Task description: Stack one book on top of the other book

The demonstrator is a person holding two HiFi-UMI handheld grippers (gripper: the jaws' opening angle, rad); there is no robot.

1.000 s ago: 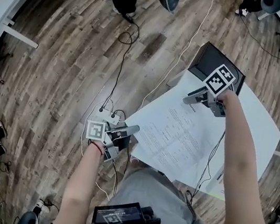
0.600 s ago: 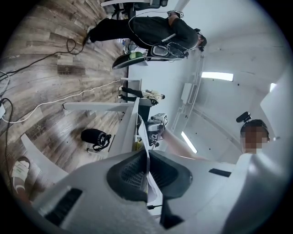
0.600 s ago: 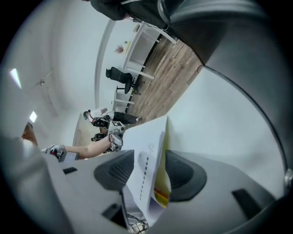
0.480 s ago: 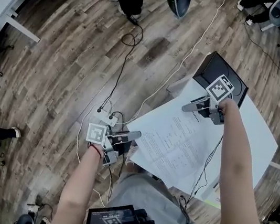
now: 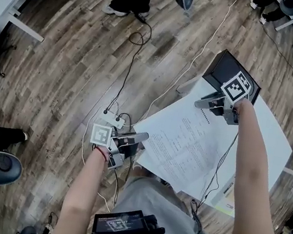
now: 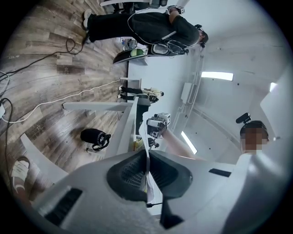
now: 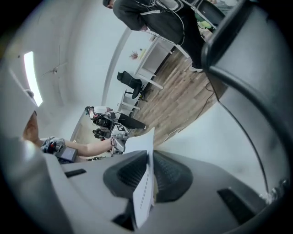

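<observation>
Tearing threatens: left hand-held gripper (image 5: 140, 136) clamps the near corner of the sheet (image 5: 186, 142), right hand-held gripper (image 5: 200, 102), jaws just closing, nips the far corner; pulling apart rips it. No book shows plainly.

White sheet (image 5: 186, 142), brown plank floor (image 5: 59, 71)
We see fine black print lining the sheet, and black-and-white square markers on the right gripper (image 5: 199, 102).

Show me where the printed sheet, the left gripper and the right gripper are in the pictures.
printed sheet (image 5: 186, 142), head view, middle of its printed face.
left gripper (image 5: 143, 136), head view, between its tips, at the sheet's near corner.
right gripper (image 5: 198, 103), head view, between its tips, at the sheet's far edge.
</observation>
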